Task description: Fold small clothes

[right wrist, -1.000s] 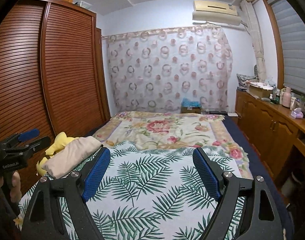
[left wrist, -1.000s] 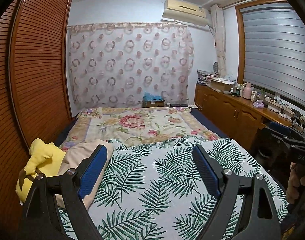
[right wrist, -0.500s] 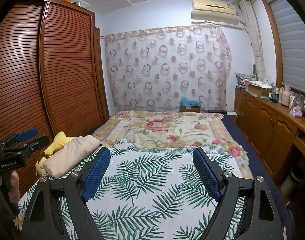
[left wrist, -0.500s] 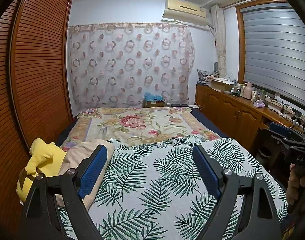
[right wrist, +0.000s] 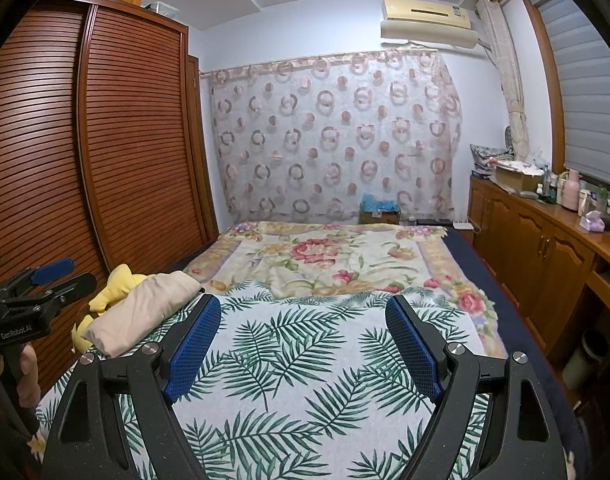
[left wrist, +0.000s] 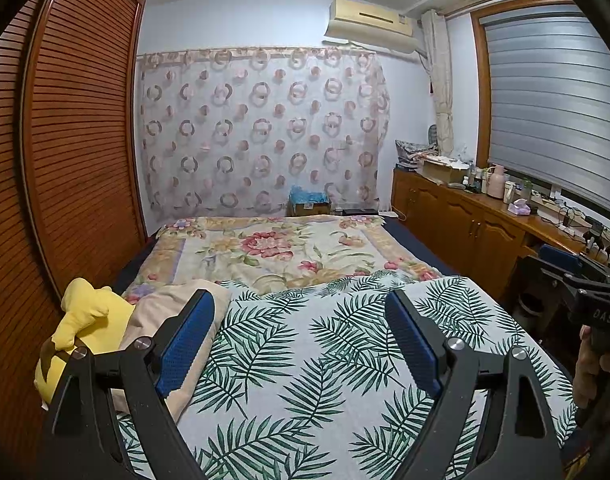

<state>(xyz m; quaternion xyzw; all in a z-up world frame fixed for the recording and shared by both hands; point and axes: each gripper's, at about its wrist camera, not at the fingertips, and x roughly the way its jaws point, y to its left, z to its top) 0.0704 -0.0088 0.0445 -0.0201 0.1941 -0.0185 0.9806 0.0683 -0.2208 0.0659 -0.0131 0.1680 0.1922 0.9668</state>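
Both the left gripper [left wrist: 299,334] and the right gripper [right wrist: 301,338] are hovering with jaws spread and empty above the palm-leaf printed bedsheet [right wrist: 305,360]. The folded beige cloth garment [right wrist: 141,312] is lying at ten o'clock, overlapping a yellow plush toy [left wrist: 85,328]; a careless pinch is risking snagging the toy or sheet.

Both wrist cams sit low at the near end of the bed [left wrist: 305,360], tilted slightly down, facing lengthwise toward the curtain [left wrist: 261,132]. Left cam sits further left, close to the wardrobe [left wrist: 77,152]; right cam further right. Both share the bed, curtain, wardrobe and sideboard [right wrist: 545,248]; each catches the other gripper at its frame edge.
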